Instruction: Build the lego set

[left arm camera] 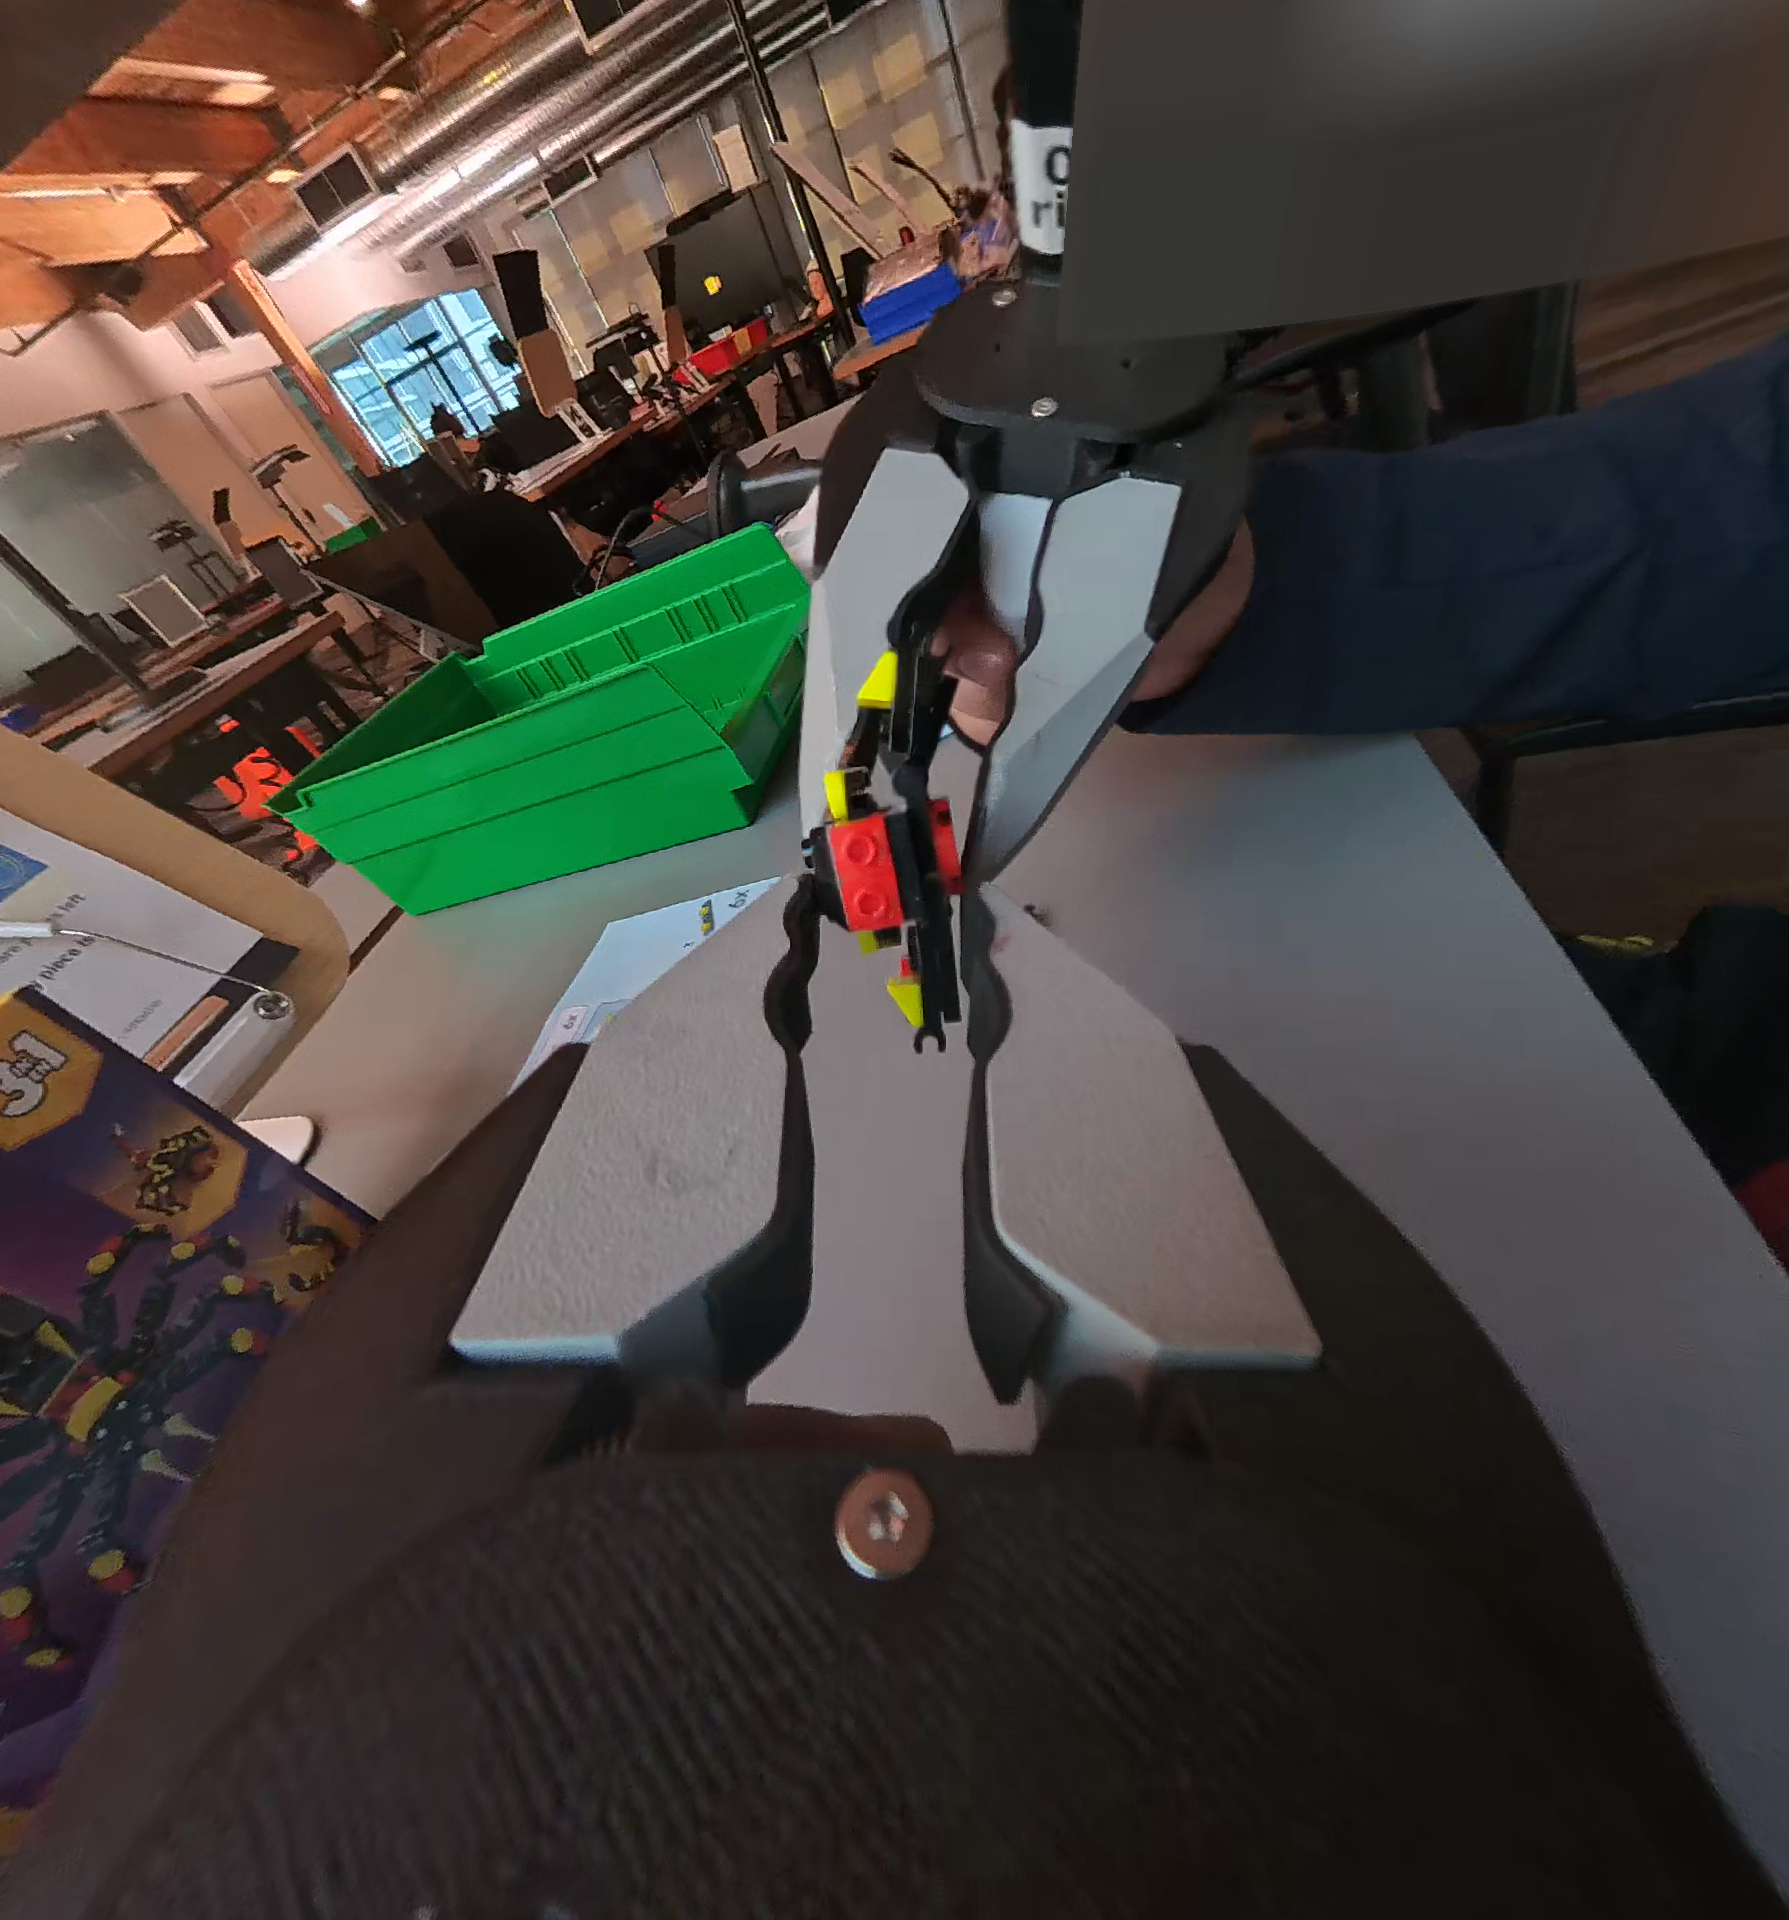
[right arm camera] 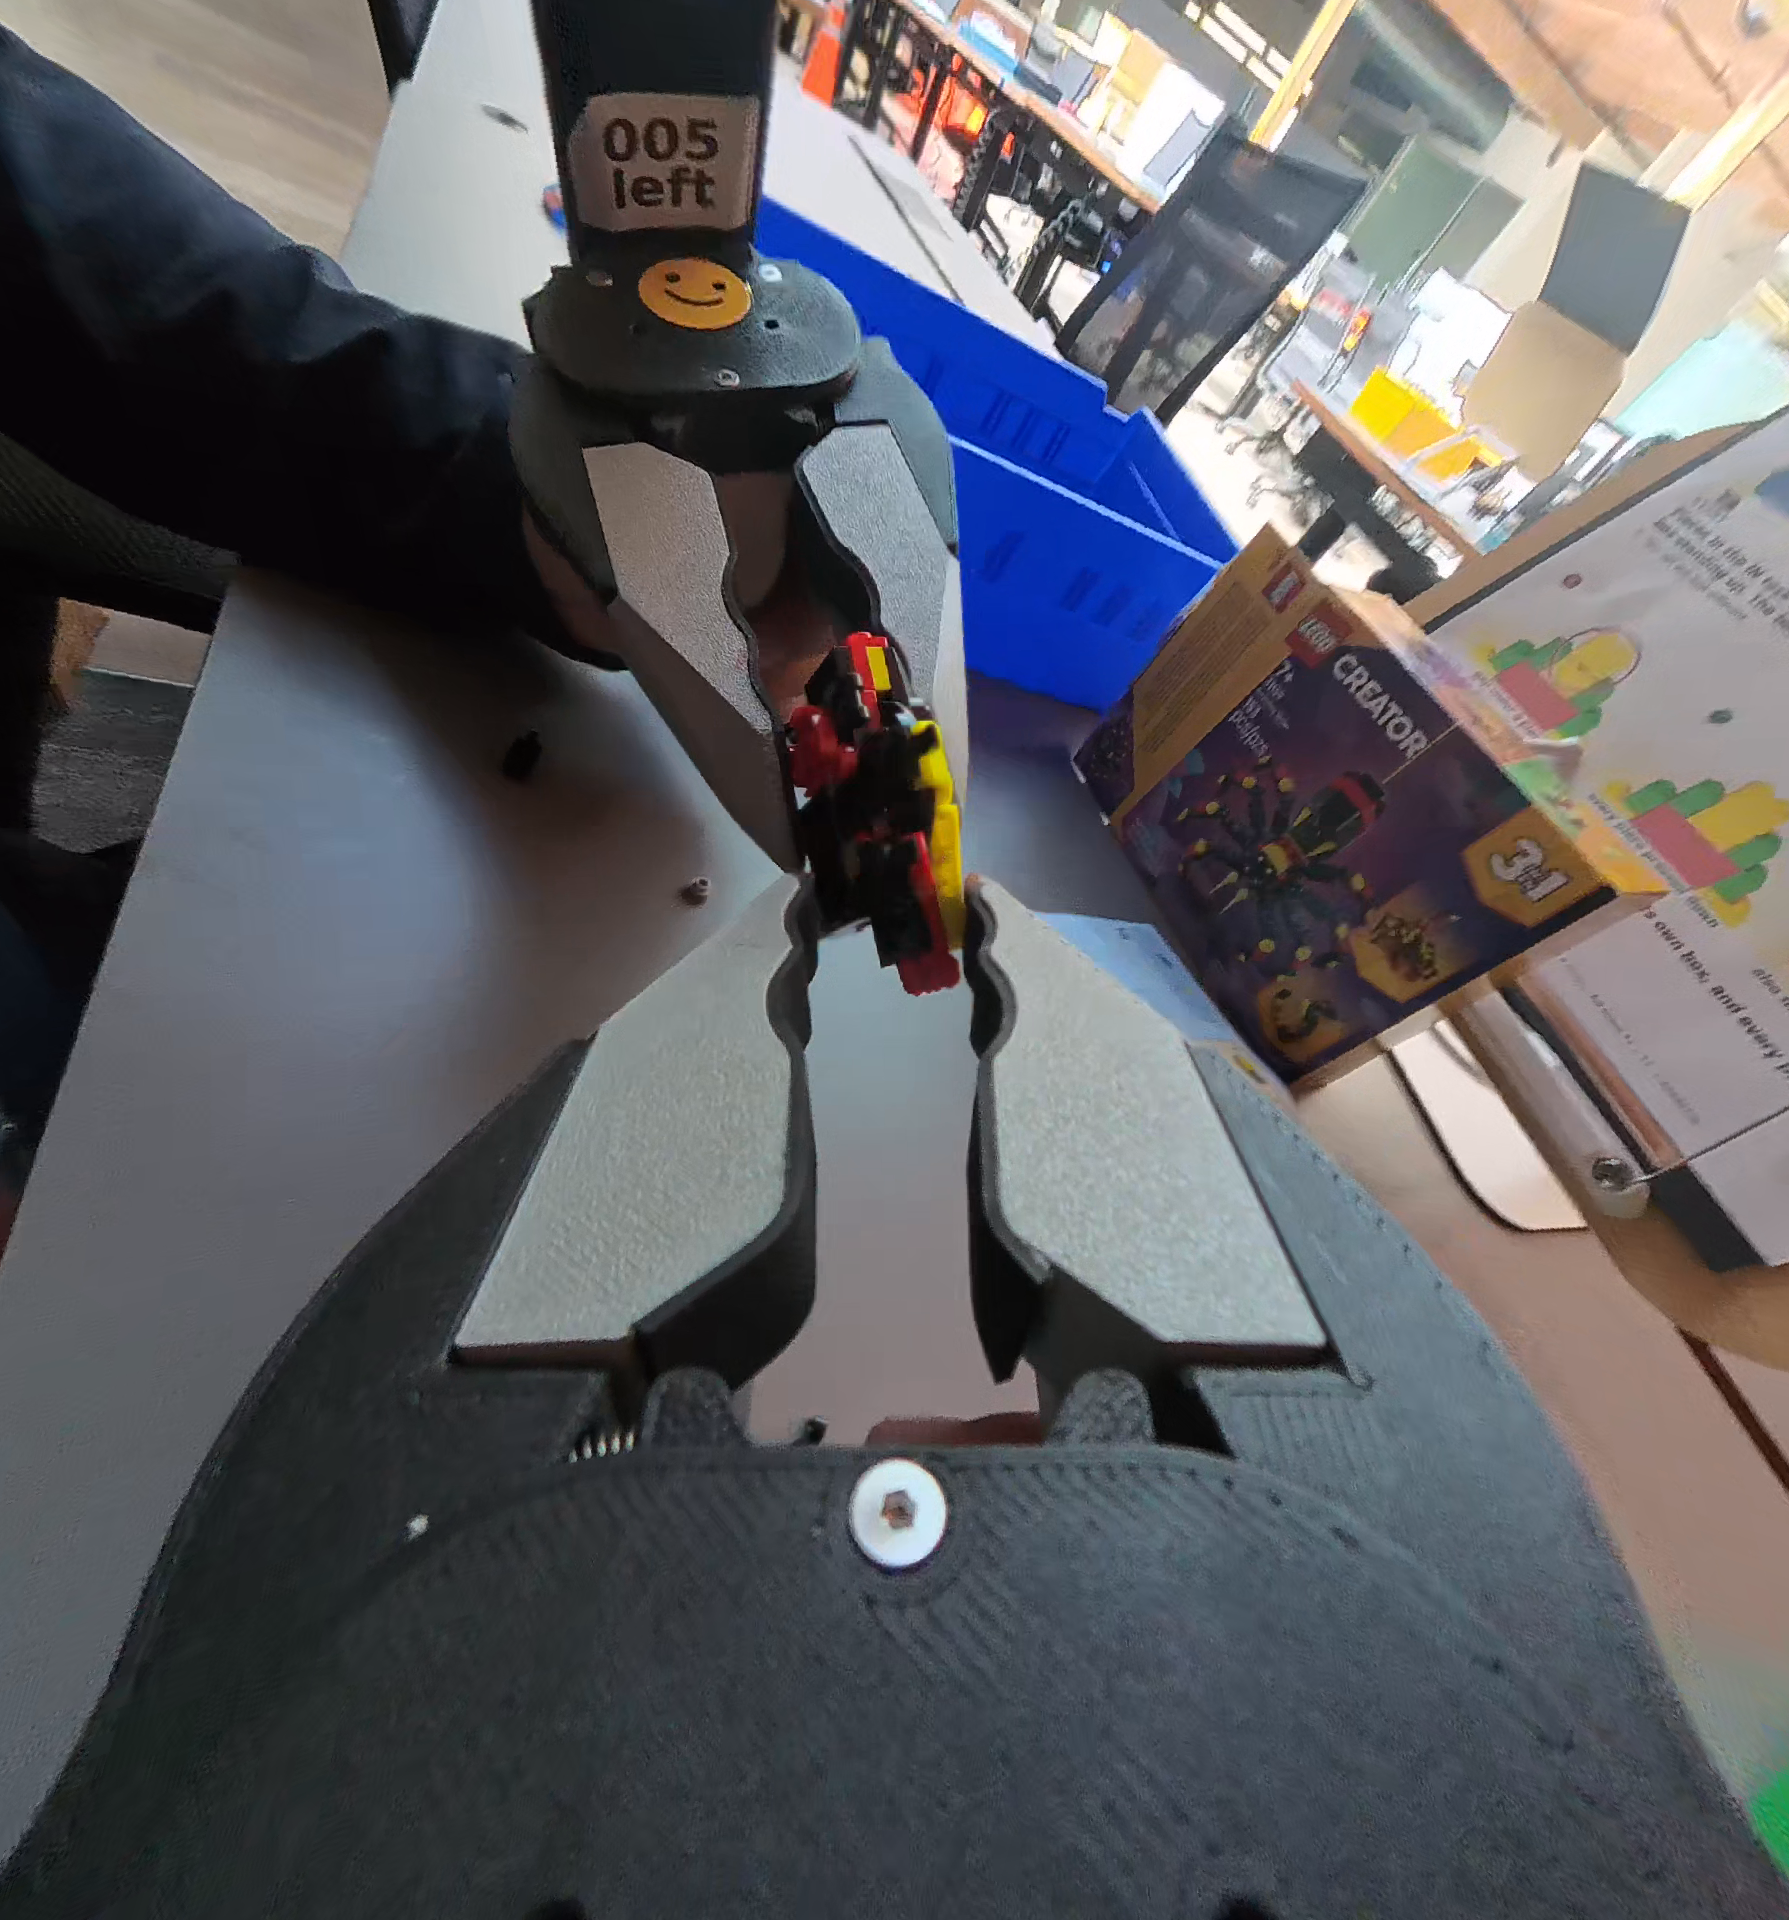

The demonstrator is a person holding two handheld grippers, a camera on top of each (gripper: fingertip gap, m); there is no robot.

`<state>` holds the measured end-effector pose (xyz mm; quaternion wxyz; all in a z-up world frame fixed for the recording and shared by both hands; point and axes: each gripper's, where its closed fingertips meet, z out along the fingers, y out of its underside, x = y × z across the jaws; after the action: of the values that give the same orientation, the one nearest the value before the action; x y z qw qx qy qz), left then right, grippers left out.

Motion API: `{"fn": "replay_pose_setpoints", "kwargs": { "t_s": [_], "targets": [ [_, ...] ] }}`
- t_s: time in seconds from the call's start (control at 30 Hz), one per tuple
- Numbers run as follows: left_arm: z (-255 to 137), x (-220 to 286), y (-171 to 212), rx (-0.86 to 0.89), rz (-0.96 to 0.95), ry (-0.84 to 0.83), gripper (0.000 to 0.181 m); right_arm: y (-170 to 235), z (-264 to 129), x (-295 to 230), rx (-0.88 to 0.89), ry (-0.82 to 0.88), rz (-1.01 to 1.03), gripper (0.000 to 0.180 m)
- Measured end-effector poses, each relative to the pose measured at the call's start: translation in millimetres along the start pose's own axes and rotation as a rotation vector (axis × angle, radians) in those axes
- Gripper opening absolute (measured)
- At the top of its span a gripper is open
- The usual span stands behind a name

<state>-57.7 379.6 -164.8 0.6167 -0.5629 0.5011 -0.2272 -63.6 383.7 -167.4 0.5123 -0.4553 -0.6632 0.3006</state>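
A small lego assembly of red, black and yellow pieces hangs in the air above the grey table. My left gripper comes from below in the left wrist view, its fingertips closed on the assembly's lower end. My right gripper faces it from above, held by a hand in a dark sleeve, and pinches the upper part. In the right wrist view the same assembly sits between my right gripper and the left gripper, tip to tip.
A green bin stands on the table behind, and a blue bin on the other side. The purple lego box leans by a poster board. An instruction sheet lies under the grippers. Two small loose pieces lie on the table. Both grippers' tips are close together, under 4 cm apart.
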Motion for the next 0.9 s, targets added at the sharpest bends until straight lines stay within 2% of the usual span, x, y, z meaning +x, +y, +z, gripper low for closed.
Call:
{"fn": "replay_pose_setpoints", "kwargs": {
  "t_s": [0.27, 0.37, 0.43, 0.5, 0.67, 0.77, 0.9],
  "targets": [
    [1.5, 1.4, 0.8, -0.015, 0.027, -0.014, 0.024, 3.8, 0.7, -1.1, -0.012, -0.014, 0.014, 0.025],
    [2.7, -3.9, 4.1, -0.064, 0.099, -0.082, 0.024, 8.3, -0.6, 2.3, -0.056, -0.027, 0.101, 0.029],
    [2.0, -16.3, 16.4, -0.156, 0.196, -0.174, 0.024, 21.9, -7.2, 11.2, -0.142, -0.023, 0.212, 0.034],
    [-1.7, -31.2, 32.6, -0.269, 0.314, -0.276, 0.024, 40.4, -17.9, 13.5, -0.229, -0.051, 0.346, 0.032],
    [-0.3, -41.6, 66.8, -0.451, 0.437, -0.316, 0.024, 86.0, -42.6, -9.3, -0.354, -0.107, 0.643, 0.04],
    [3.0, -42.3, 79.4, -0.526, 0.475, -0.314, 0.024, 108.9, -55.8, -18.2, -0.429, -0.066, 0.712, 0.036],
    [7.8, -37.0, 77.7, -0.519, 0.502, -0.307, 0.024, 118.9, -60.5, -19.8, -0.479, -0.023, 0.684, 0.031]
  ]
}}
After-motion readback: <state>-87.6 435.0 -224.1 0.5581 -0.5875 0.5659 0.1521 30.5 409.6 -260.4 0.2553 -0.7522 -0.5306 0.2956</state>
